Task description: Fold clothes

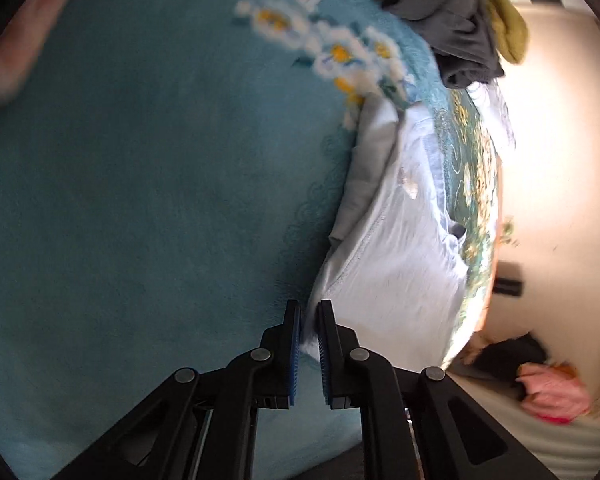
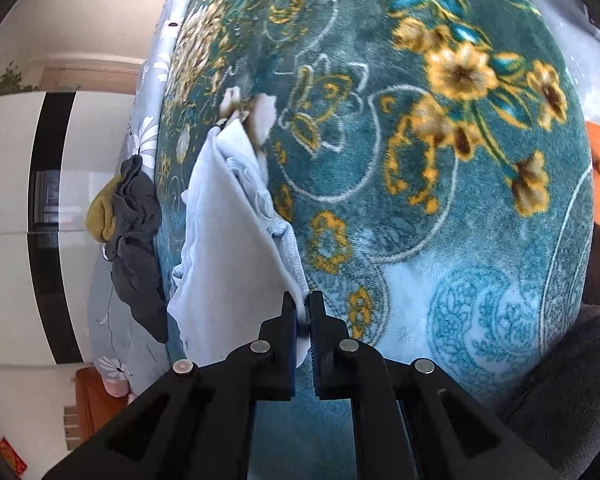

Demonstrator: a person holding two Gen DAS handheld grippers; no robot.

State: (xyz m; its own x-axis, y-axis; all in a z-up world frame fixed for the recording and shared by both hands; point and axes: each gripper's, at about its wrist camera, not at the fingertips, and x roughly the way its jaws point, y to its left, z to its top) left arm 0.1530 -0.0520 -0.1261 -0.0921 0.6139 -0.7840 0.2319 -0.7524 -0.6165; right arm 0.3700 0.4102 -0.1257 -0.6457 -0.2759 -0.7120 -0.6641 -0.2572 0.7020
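A pale blue-white garment (image 1: 396, 248) lies bunched on the teal flowered blanket (image 1: 148, 184). My left gripper (image 1: 309, 312) is shut on its near edge, with cloth pinched between the blue pads. In the right wrist view the same garment (image 2: 228, 240) hangs in a long fold over the dark teal blanket (image 2: 420, 200) with gold flowers. My right gripper (image 2: 303, 310) is shut on the garment's ribbed hem. The part of the cloth between the two grips is hidden.
A heap of dark grey and olive clothes (image 1: 456, 20) sits at the far edge of the bed, also seen as a grey and olive heap (image 2: 128, 216). Pink and black clothes (image 1: 548, 392) lie on the floor. A white wardrobe (image 2: 12, 220) stands beyond the bed.
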